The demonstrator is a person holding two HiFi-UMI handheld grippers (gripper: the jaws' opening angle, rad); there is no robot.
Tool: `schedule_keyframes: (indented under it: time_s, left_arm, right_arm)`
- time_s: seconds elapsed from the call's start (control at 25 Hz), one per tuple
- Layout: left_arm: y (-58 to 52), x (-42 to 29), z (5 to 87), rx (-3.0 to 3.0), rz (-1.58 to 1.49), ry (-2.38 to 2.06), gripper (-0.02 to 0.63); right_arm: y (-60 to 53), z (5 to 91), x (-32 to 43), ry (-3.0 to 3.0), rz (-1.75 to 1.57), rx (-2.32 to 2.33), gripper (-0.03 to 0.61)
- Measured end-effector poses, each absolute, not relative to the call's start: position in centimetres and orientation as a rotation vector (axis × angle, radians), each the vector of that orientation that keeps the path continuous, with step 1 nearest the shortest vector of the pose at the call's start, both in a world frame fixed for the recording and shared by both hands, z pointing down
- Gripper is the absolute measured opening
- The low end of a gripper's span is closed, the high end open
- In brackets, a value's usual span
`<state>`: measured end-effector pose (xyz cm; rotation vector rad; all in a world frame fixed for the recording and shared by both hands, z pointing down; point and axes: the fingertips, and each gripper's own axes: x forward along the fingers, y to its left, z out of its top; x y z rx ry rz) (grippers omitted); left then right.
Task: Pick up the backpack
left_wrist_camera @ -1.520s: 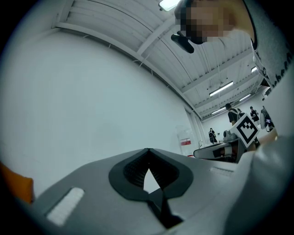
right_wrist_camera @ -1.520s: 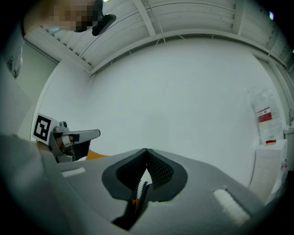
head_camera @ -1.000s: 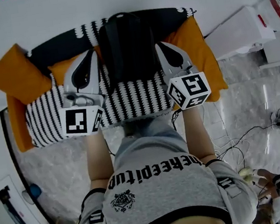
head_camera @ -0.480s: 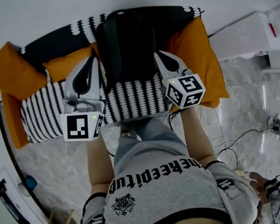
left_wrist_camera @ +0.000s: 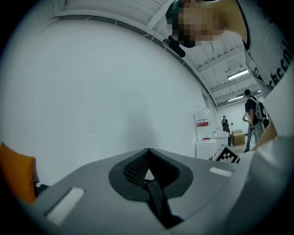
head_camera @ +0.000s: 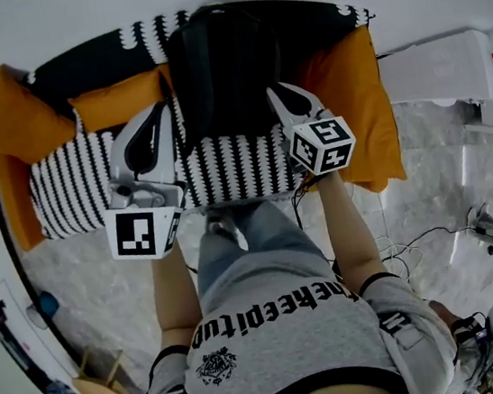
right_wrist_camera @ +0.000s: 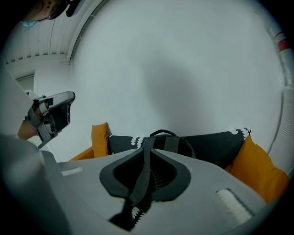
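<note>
A black backpack (head_camera: 224,67) stands upright on the striped sofa seat (head_camera: 234,170), leaning on the backrest. My left gripper (head_camera: 163,105) is at its left side. In the left gripper view its jaws (left_wrist_camera: 148,150) are shut on a black strap (left_wrist_camera: 158,202) that hangs down between them. My right gripper (head_camera: 271,93) is at the backpack's right side. Its jaws (right_wrist_camera: 148,146) are opening, and a black strap (right_wrist_camera: 140,183) still runs between them. Beyond those jaws show the backpack's top and carry handle (right_wrist_camera: 163,134).
Orange cushions lie at the sofa's left (head_camera: 11,111) and right (head_camera: 345,87) ends. A white cabinet (head_camera: 442,68) stands to the right. Cables (head_camera: 418,249) trail over the marble floor. The person stands close against the sofa's front edge.
Both grippers have sunk toward the sofa seat, the right one farther. The backpack has settled lower against the backrest.
</note>
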<state>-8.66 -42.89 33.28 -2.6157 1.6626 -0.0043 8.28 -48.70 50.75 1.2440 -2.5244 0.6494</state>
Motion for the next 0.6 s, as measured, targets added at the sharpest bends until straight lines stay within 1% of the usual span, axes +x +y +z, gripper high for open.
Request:
schedule_keyframes:
  time_s: [0.32,0.48,0.6]
  left_arm:
    - [-43.9,-9.4,34.9,-2.627,0.010,1.723,0.015]
    - [-44.4,-9.4,35.7,-2.633,-0.005,1.734,0.016]
    - [-44.8,-9.3,36.4,-2.641,-0.046,1.731,0.016]
  right_arm:
    - [-51.3,56.2,7.9,-2.456,0.752,1.152,0.132]
    - [-52.5,58.1,7.9,-2.439,0.799,1.117,0.157]
    - [-53.7,59.3,7.9,-2.430,0.826,1.105,0.163]
